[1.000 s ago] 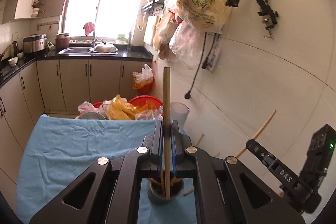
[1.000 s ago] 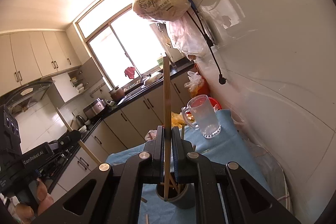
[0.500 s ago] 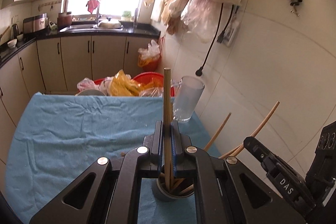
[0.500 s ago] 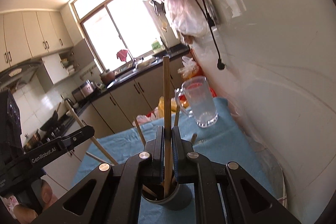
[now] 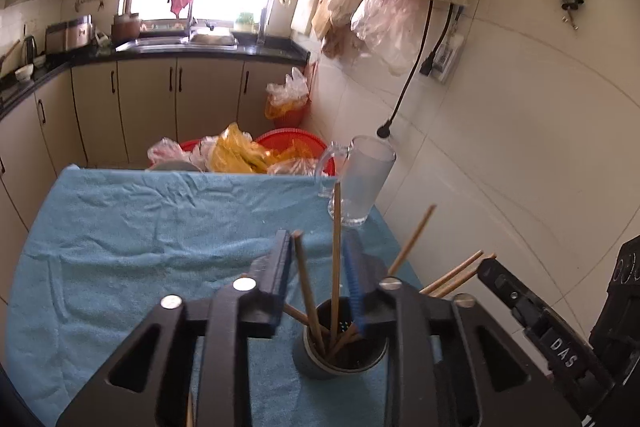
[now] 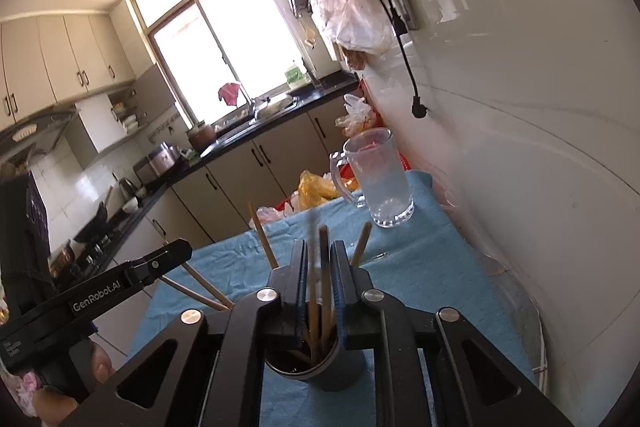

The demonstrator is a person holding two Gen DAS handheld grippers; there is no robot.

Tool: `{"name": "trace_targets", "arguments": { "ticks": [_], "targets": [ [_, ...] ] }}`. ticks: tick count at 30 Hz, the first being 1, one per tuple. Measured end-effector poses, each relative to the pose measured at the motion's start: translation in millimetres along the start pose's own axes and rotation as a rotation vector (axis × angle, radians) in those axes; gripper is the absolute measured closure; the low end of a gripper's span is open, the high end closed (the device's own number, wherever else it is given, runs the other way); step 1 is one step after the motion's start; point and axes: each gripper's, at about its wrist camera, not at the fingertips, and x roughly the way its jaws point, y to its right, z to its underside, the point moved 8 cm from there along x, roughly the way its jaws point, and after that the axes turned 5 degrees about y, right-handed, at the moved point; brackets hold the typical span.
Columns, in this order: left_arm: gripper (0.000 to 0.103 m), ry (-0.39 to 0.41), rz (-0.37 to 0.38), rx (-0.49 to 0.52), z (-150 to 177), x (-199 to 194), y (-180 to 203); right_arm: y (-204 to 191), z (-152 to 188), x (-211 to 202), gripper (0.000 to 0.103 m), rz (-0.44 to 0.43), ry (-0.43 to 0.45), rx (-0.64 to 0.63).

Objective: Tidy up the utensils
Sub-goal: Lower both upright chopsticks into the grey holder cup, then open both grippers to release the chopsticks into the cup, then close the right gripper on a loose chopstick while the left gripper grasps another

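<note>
A dark round holder cup (image 5: 340, 351) stands on the blue cloth with several wooden chopsticks (image 5: 335, 251) in it. My left gripper (image 5: 318, 267) hovers just above the cup, jaws open wide, with two chopsticks standing loose between them. In the right wrist view the same cup (image 6: 316, 367) sits below my right gripper (image 6: 319, 267). Its jaws stand a small gap apart around two chopsticks (image 6: 324, 267) that reach down into the cup; one of them is blurred.
A clear glass mug (image 5: 360, 183) stands on the far right of the blue cloth (image 5: 140, 227), near the white tiled wall. Red basins with plastic bags (image 5: 240, 151) sit beyond the table's far edge. Bags hang on the wall above.
Both grippers came down toward the cup. The left jaws opened and let go of their chopstick, which now stands in the cup. The right jaws have parted slightly around theirs.
</note>
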Motion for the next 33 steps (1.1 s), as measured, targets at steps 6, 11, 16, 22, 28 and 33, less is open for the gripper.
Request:
{"name": "trace_targets", "arguments": {
  "ticks": [6,11,16,22,28,33],
  "targets": [
    [0.061,0.066,0.006,-0.006,-6.9,-37.2,-1.4,3.7,-8.0,-35.8,0.074,-0.003,0.062,0.021],
    [0.059,0.12,-0.022,0.001,-0.5,-77.0,-9.9,4.0,1.6,-57.8,0.067,-0.006,0.061,0.019],
    [0.05,0.128,-0.061,-0.002,22.0,-105.0,-28.1,-8.9,30.0,-64.9,0.053,-0.027,0.005,-0.022],
    [0.047,0.048,-0.131,-0.057,69.0,-120.2,-79.3,-22.3,76.6,-52.2,0.051,-0.059,-0.119,-0.039],
    [0.047,-0.065,-0.184,-0.164,125.0,-127.7,-140.3,-37.0,124.1,-37.6,0.051,-0.089,-0.24,-0.059],
    [0.047,-0.158,-0.22,-0.237,168.6,-127.7,-179.6,-53.3,152.6,-24.8,0.051,-0.13,-0.341,-0.056]
  ]
}}
